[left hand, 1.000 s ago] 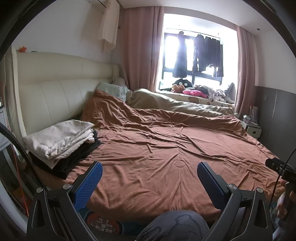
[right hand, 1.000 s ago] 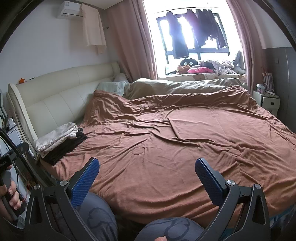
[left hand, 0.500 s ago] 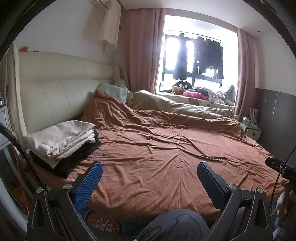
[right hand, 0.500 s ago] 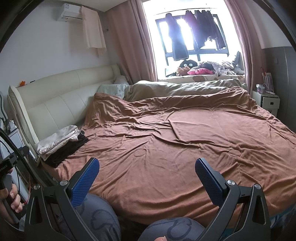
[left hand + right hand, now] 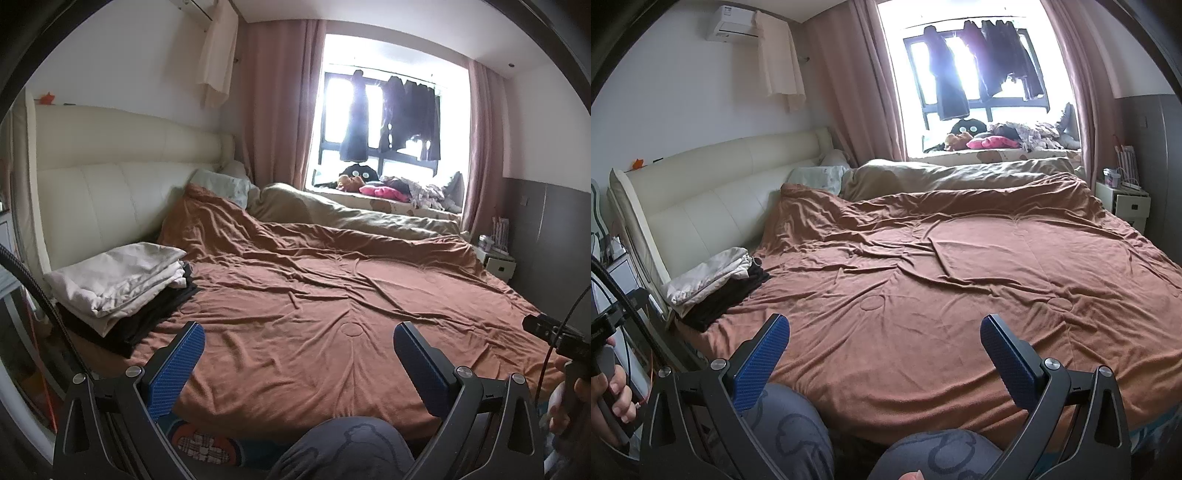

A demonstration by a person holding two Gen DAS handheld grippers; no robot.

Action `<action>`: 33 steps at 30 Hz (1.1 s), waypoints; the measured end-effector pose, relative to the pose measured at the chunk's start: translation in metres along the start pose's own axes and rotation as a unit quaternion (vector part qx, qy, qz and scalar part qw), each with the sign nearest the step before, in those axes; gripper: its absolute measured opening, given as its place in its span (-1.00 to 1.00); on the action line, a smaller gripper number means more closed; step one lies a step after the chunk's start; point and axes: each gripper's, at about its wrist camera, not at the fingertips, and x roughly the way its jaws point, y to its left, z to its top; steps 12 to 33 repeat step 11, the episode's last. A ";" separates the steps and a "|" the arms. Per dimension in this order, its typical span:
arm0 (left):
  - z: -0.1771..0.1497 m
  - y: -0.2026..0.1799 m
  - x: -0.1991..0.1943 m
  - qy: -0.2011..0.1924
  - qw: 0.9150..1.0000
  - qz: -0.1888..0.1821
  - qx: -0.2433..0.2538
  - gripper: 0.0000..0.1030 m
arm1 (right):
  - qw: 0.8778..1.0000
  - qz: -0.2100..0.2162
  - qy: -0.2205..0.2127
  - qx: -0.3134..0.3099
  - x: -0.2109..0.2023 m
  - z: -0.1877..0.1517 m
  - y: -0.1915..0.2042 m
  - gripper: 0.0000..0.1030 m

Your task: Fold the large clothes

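Left wrist view: the left gripper (image 5: pixel 299 354) hangs wide apart and empty over the brown bedspread (image 5: pixel 332 295). The stack of folded clothes (image 5: pixel 122 288), cream pieces on black ones, sits near the cream headboard (image 5: pixel 110 177).

Right wrist view: the right gripper (image 5: pixel 884 347) gapes wide, empty, above the bedspread (image 5: pixel 960 266); the stack (image 5: pixel 713 284) lies far left by the headboard (image 5: pixel 713 192).

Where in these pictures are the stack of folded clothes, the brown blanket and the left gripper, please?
stack of folded clothes (image 5: pixel 118 280): left wrist view, top cream layer.
brown blanket (image 5: pixel 960 280): right wrist view, its wrinkled middle.
left gripper (image 5: pixel 299 354): left wrist view, midway between its blue fingertips.
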 end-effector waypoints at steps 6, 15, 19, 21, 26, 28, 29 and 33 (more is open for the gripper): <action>-0.003 -0.002 -0.002 -0.001 1.000 0.022 0.002 0.99 | 1.000 -0.006 0.000 -0.002 -0.005 -0.001 0.002 1.00; -0.004 -0.001 -0.007 0.001 1.000 0.025 -0.002 0.99 | 1.000 -0.008 -0.005 -0.005 -0.013 -0.001 0.005 1.00; -0.004 -0.001 -0.007 0.001 1.000 0.025 -0.002 0.99 | 1.000 -0.008 -0.005 -0.005 -0.013 -0.001 0.005 1.00; -0.004 -0.001 -0.007 0.001 1.000 0.025 -0.002 0.99 | 1.000 -0.008 -0.005 -0.005 -0.013 -0.001 0.005 1.00; -0.004 -0.001 -0.007 0.001 1.000 0.025 -0.002 0.99 | 1.000 -0.008 -0.005 -0.005 -0.013 -0.001 0.005 1.00; -0.004 -0.001 -0.007 0.001 1.000 0.025 -0.002 0.99 | 1.000 -0.008 -0.005 -0.005 -0.013 -0.001 0.005 1.00; -0.004 -0.001 -0.007 0.001 1.000 0.025 -0.002 0.99 | 1.000 -0.008 -0.005 -0.005 -0.013 -0.001 0.005 1.00; -0.004 -0.001 -0.007 0.001 1.000 0.025 -0.002 0.99 | 1.000 -0.008 -0.005 -0.005 -0.013 -0.001 0.005 1.00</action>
